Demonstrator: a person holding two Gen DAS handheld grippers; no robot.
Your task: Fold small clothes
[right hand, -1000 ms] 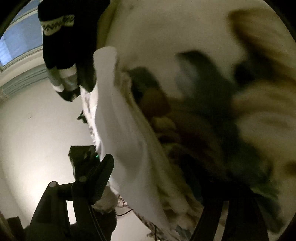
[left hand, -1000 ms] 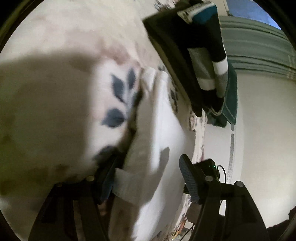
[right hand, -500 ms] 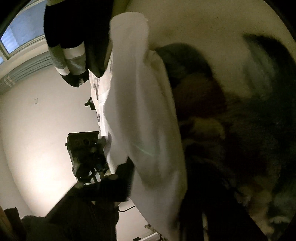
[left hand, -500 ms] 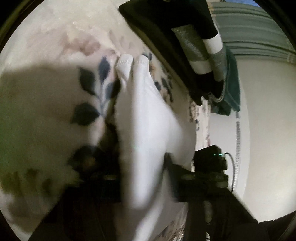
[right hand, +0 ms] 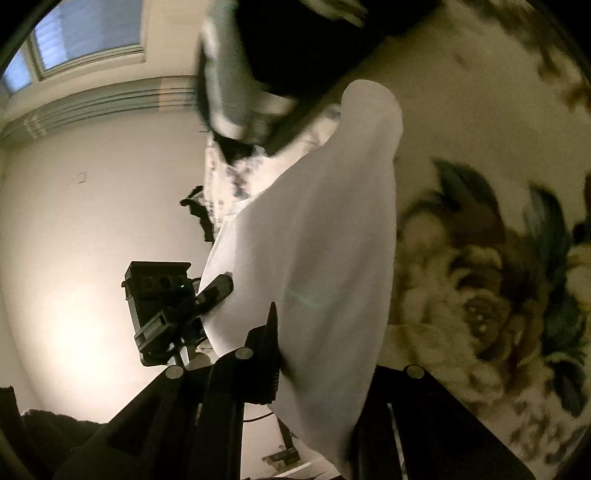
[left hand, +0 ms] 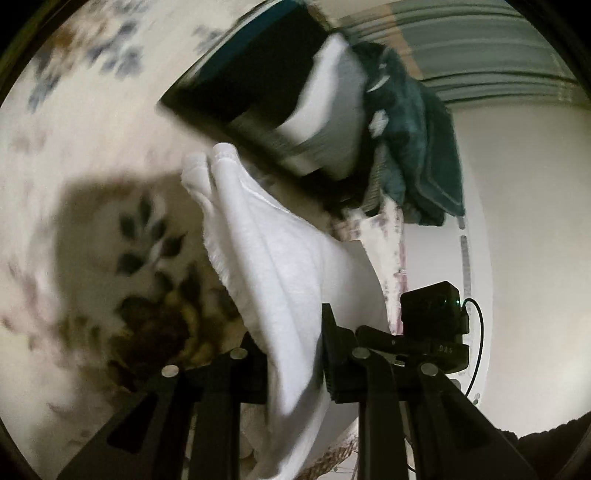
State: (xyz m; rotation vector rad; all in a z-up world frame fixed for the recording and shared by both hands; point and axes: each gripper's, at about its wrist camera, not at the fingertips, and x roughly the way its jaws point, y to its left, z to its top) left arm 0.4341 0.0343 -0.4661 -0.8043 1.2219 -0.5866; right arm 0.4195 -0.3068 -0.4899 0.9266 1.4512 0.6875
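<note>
A small white garment, likely a sock, hangs stretched above the floral bedspread. My left gripper is shut on one end of it. My right gripper is shut on the other end; its right finger is hidden behind the cloth. Each gripper's camera shows in the other's view, the right one in the left wrist view and the left one in the right wrist view. A pile of dark and striped clothes lies just beyond the white garment's far tip.
A teal towel hangs off the bed edge beside the dark pile. The bedspread with large flowers fills the right wrist view's right side. A pale wall and a window lie beyond the bed.
Both grippers closed on the white garment and lifted it off the bedspread. The views swung toward the dark clothes pile, which looms larger and blurred.
</note>
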